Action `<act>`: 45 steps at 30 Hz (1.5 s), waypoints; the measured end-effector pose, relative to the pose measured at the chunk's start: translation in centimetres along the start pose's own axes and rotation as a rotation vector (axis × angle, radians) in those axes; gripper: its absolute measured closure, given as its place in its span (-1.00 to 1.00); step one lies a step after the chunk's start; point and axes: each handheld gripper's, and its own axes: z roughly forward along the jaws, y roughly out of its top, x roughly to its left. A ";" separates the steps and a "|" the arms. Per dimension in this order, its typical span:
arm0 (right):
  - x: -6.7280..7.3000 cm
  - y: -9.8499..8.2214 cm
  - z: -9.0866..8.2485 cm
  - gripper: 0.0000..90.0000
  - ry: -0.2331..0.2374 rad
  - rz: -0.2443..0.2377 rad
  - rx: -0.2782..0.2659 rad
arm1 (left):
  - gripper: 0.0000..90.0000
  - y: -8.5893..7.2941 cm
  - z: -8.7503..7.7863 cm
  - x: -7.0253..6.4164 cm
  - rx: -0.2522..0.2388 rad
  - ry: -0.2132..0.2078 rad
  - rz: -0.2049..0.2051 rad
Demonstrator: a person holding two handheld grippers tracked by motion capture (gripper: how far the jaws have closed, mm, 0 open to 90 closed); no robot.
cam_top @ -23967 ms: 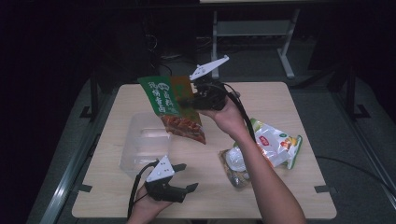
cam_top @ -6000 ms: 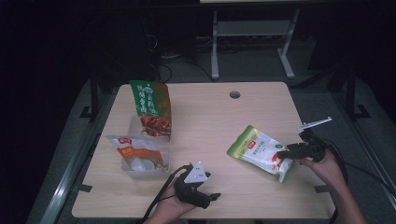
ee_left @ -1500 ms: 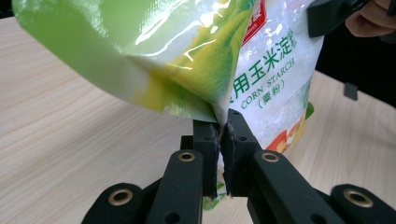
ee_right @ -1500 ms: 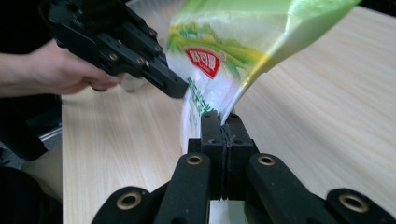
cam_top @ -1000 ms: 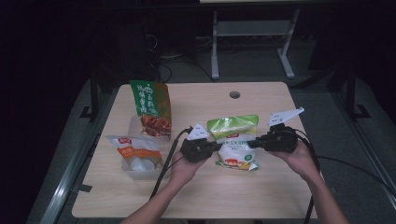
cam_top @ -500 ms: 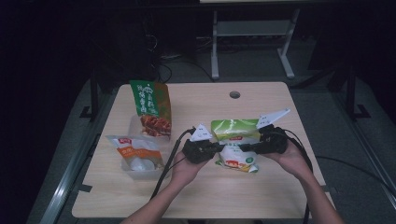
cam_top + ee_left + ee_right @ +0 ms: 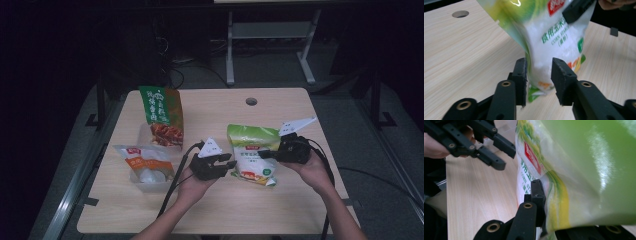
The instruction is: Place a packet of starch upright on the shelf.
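A green and white corn starch bag [image 7: 251, 152] is held tilted above the middle of the table [image 7: 280, 205]. My right gripper [image 7: 263, 154] grips its upper right side; its jaws have just been closing and are shut on the bag [image 7: 579, 170], whose film hides one jaw. My left gripper [image 7: 231, 164] is at the bag's lower left corner. Its jaws have just been opening and stand either side of the bag's bottom [image 7: 541, 50] without squeezing it. In the left gripper view my left gripper [image 7: 539, 75] straddles the white lower end.
A tall green and brown snack bag [image 7: 162, 115] stands at the left in a clear plastic bin [image 7: 150, 184]. A pale packet with an orange label [image 7: 144, 165] lies in the same bin. A cable hole [image 7: 251, 101] is near the table's far edge.
The left gripper's jaws have spread apart around the bag's lower corner. The right gripper has tightened on the bag's side. Both hands have stayed roughly in place.
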 end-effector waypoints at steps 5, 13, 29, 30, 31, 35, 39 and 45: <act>0.1 0.6 -0.2 0.99 -0.019 -0.004 -0.006 | 0.27 -0.7 -1.1 -0.6 0.006 0.013 0.027; 0.1 1.9 -0.3 0.99 -0.044 -0.008 -0.015 | 0.08 -2.6 -2.6 -0.7 0.020 -0.009 0.009; 1.1 5.6 0.5 0.99 -0.001 -0.026 -0.051 | -0.12 -5.4 -4.4 -1.7 0.037 -0.040 0.037; 1.2 5.9 0.5 0.99 0.006 -0.023 -0.052 | -0.12 -5.6 -4.5 -1.7 0.037 -0.044 0.034; 1.4 6.3 0.5 0.99 0.005 -0.025 -0.055 | -0.13 -5.7 -4.6 -1.8 0.039 -0.046 0.035; 1.8 7.6 0.7 0.99 0.021 -0.038 -0.071 | -0.16 -6.2 -4.9 -1.9 0.047 -0.050 0.053; 2.4 9.1 1.0 0.99 0.030 -0.054 -0.073 | -0.17 -6.5 -5.2 -1.9 0.046 -0.056 0.048; 3.4 11.2 1.6 0.99 0.040 -0.091 -0.075 | -0.19 -6.7 -5.3 -1.9 0.036 -0.063 0.048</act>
